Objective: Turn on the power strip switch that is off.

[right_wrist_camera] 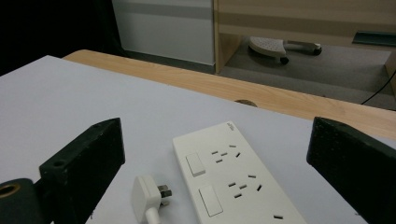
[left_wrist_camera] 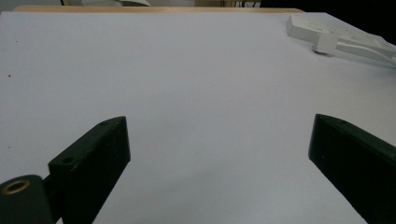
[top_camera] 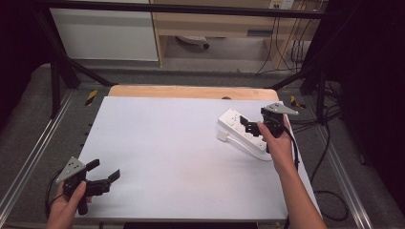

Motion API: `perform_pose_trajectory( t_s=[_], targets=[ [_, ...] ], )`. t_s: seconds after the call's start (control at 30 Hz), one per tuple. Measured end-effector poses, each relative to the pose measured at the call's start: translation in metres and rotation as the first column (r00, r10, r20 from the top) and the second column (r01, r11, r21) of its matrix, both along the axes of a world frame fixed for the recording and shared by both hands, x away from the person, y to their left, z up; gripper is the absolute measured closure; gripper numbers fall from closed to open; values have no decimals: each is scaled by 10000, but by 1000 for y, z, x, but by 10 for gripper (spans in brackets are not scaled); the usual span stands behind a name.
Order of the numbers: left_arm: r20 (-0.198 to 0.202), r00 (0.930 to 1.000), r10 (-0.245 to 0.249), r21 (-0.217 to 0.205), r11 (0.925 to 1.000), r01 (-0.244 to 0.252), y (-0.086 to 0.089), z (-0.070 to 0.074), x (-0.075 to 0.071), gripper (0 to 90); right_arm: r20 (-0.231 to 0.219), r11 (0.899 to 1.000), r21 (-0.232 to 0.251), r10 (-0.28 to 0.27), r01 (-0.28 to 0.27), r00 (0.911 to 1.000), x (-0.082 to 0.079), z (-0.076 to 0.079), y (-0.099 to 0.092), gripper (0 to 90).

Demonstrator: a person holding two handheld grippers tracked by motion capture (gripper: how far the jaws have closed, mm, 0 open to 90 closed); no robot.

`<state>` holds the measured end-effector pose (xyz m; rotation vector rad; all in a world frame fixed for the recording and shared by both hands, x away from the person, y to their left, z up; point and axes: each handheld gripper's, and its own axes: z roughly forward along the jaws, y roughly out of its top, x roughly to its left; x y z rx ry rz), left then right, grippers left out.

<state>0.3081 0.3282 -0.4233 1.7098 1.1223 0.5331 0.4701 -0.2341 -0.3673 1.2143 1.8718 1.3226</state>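
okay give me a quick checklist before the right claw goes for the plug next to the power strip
1. Right claw open: ok, jaws stand wide apart.
2. Plug free: ok, it lies on the table beside the power strip, prongs out of the sockets.
3. Plug between the jaws: not ok, it sits toward the left jaw.
4. Cord routing: cannot tell, it leaves the right gripper view.
5. Left claw out of the way: ok, open at the near left corner.

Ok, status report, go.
Both hand-held grippers open: left idle, right over power strip. Plug lies unplugged beside it. Nothing in the way.
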Motion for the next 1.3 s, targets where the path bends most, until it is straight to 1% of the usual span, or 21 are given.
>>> perform_pose_trajectory(
  t_s=[0.07, 0.2, 0.47, 0.6, 0.77, 0.87, 0.9, 0.97, 1.0, 1.03, 1.1, 1.13, 1.17, 1.2, 1.23, 1.3],
  targets=[
    [-9, 10000, -7, 13, 10000, 7, 0, 0, 0, 55, -9, 10000, -22, -27, 27, 10000, 1, -1, 1, 48],
    [-20, 10000, 19, -18, 10000, -19, -1, -1, 0, 55, -134, 9996, 29, -265, 265, 9996, 6, -6, 3, 48],
    [-30, 10000, 21, -28, 10000, -21, 0, -1, 1, 55, -283, 9990, 148, -407, 411, 9988, 13, -12, 7, 63],
    [-40, 10000, 12, -22, 10000, -12, 0, -1, 1, 55, -327, 9991, 76, -423, 426, 9986, 16, -14, 9, 90],
    [-46, 10000, 17, 8, 10000, -17, 0, -1, 1, 55, -329, 9988, 197, -440, 446, 9985, 18, -15, 10, 136],
    [-60, 10000, 29, -6, 10000, -29, 0, -1, 1, 55, -386, 9988, 238, -421, 430, 9984, 19, -16, 11, 147],
    [-50, 10000, 33, 7, 10000, -33, 0, -1, 1, 55, -416, 9985, 358, -393, 408, 9984, 19, -16, 11, 171],
    [-42, 10000, 10, 1, 10000, -10, 0, -1, 1, 55, -523, 9981, 529, -291, 318, 9982, 20, -17, 12, 190],
    [-42, 10000, 10, 1, 10000, -10, 0, -1, 1, 55, -523, 9981, 529, -291, 318, 9982, 20, -17, 12, 190],
    [-44, 10000, 9, -1, 10000, -9, 0, -1, 1, 55, -538, 9986, 463, -232, 257, 9983, 20, -18, 13, 228],
    [-43, 10000, -7, 22, 10000, 7, 0, -1, 1, 55, -540, 9987, 422, -252, 275, 9982, 20, -19, 14, 242],
    [-39, 10000, -6, 3, 10000, 6, 0, -1, 1, 55, -542, 9989, 383, -238, 259, 9982, 21, -19, 15, 292],
    [-39, 10000, -6, 3, 10000, 6, 0, -1, 1, 55, -513, 9992, 304, -254, 270, 9984, 21, -20, 16, 314],
    [-31, 10000, -7, 27, 10000, 7, 0, -1, 1, 55, -513, 9992, 304, -254, 270, 9984, 21, -20, 16, 314],
    [-34, 10000, -11, 37, 10000, 11, 0, -1, 1, 55, -494, 9993, 256, -269, 281, 9984, 21, -20, 17, 350],
    [-33, 10000, -16, 56, 10000, 16, 0, -1, 1, 55, -463, 9991, 207, -350, 359, 9983, 21, -21, 19, 380]
  ],
)
